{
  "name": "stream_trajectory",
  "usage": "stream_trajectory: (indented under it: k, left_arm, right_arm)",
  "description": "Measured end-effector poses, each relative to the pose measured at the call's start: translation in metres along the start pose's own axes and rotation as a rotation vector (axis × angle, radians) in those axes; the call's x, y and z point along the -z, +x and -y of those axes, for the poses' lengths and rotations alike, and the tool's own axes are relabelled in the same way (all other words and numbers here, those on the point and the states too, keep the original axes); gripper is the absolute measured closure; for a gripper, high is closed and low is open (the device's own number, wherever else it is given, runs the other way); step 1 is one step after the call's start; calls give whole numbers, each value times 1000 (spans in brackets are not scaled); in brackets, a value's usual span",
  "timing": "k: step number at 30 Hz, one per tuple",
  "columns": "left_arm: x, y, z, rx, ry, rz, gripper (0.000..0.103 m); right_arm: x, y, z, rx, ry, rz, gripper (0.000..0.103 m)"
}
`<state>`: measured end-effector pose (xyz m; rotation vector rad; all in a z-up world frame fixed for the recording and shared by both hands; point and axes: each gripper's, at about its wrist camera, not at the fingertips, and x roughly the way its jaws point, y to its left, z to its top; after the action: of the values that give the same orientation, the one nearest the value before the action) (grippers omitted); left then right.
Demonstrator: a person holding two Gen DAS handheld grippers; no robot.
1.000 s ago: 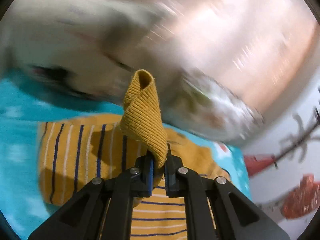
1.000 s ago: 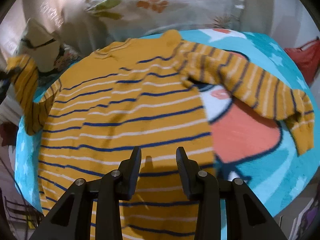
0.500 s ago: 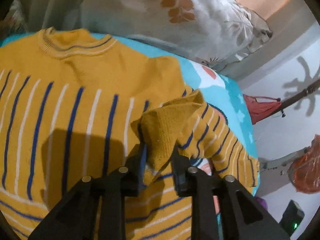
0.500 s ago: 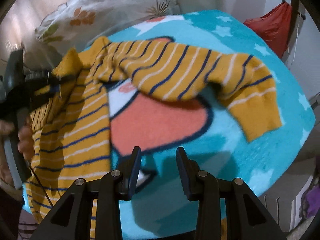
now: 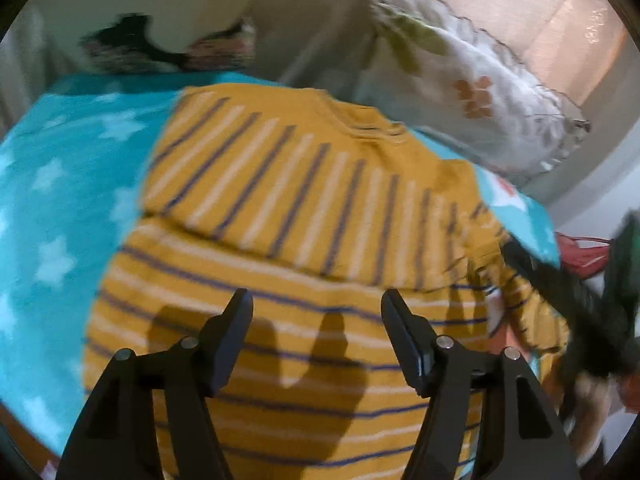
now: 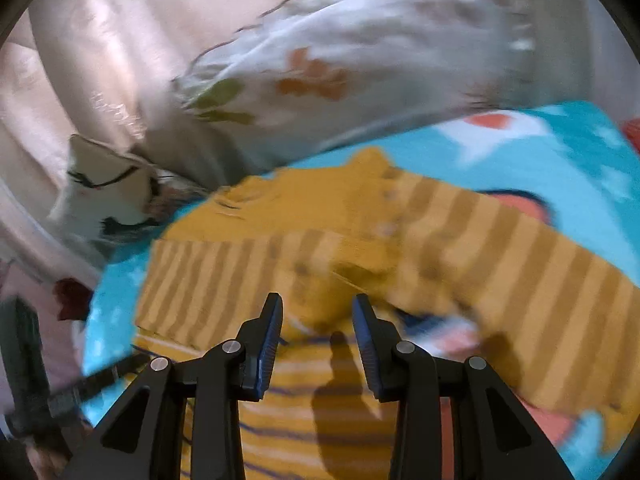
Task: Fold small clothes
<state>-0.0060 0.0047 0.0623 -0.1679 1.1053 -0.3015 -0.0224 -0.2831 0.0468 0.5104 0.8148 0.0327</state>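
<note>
A small mustard-yellow sweater (image 5: pixel 304 216) with blue and white stripes lies on a turquoise star blanket (image 5: pixel 60 200). Its left sleeve is folded across the chest. My left gripper (image 5: pixel 316 320) is open and empty above the sweater's body. My right gripper (image 6: pixel 318 320) is open and empty above the sweater (image 6: pixel 280 248), near where the right sleeve (image 6: pixel 520 264) stretches out to the right over the blanket (image 6: pixel 560 152). The right gripper also shows at the right edge of the left wrist view (image 5: pixel 580 312). Both views are blurred.
A white floral pillow (image 5: pixel 460 92) lies behind the sweater, also in the right wrist view (image 6: pixel 340 72). A cream cushion with a dark pattern (image 5: pixel 168 12) sits at the back left. A red object (image 5: pixel 580 248) shows past the blanket's right edge.
My left gripper has let go of the left sleeve cuff, which now lies folded across the sweater, and has opened wide. My right gripper swung back from the outstretched right sleeve toward the sweater's middle.
</note>
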Motion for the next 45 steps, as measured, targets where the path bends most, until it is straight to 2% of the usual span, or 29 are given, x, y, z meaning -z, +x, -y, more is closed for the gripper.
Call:
stream_trajectory:
  k: [3, 4, 6, 9, 11, 12, 13, 16, 20, 22, 25, 28, 30, 33, 35, 36, 37, 39, 43, 45]
  left_arm:
    - [8, -9, -10, -32, -16, 4, 37]
    - [11, -10, -12, -34, -24, 5, 37]
    - [13, -13, -16, -38, -29, 3, 37]
    - [16, -16, -17, -39, -28, 3, 37]
    - [17, -14, -15, -27, -30, -4, 37]
    - [18, -13, -15, -19, -31, -8, 37]
    - [19, -12, -11, -6, -31, -17, 37]
    - [21, -7, 2, 17, -9, -31, 37]
    - [24, -3, 23, 40, 36, -47, 37]
    - [27, -1, 33, 49, 60, -57, 37]
    - [33, 2, 50, 57, 99, -74, 37]
    - [37, 0, 60, 59, 121, -77, 37]
    - [39, -2, 63, 54, 131, -74, 37]
    - [41, -9, 62, 43, 129, -60, 37]
    - [41, -15, 56, 31, 114, -44, 37]
    - [41, -17, 53, 26, 104, -38, 37]
    - [40, -19, 47, 22, 90, -33, 37]
    - [38, -23, 36, 14, 62, -24, 37]
    - [36, -33, 8, 1, 10, 5, 37]
    - [34, -39, -10, -4, -19, 20, 37]
  right_arm:
    - [-9, 40, -5, -52, 39, -57, 64]
    - [-8, 46, -3, -48, 51, -70, 64]
    - [-1, 57, 8, 15, 85, -115, 64]
    - [13, 43, 26, 48, 114, -136, 65]
    - [25, 27, 35, 119, 89, -142, 64]
    - [36, 11, 46, 163, 88, -133, 63]
    - [44, -2, 58, 156, 118, -123, 60]
    - [68, -41, 99, 98, 268, -85, 51]
    - [105, -97, 159, 13, 546, 52, 44]
    - [116, -112, 182, -45, 666, 116, 34]
    - [122, -110, 205, -179, 835, 167, 34]
    - [119, -102, 214, -298, 923, 214, 34]
    - [116, -93, 219, -310, 968, 230, 34]
    - [113, -92, 236, -260, 1021, 252, 34]
    - [115, -103, 245, -249, 1052, 277, 41]
    - [113, -107, 248, -219, 1050, 278, 54]
    - [112, -111, 250, -179, 1037, 276, 73]
    - [106, -121, 253, -69, 974, 261, 89]
    - [75, -140, 227, 97, 750, 269, 92]
    - [46, -144, 186, 160, 565, 269, 92]
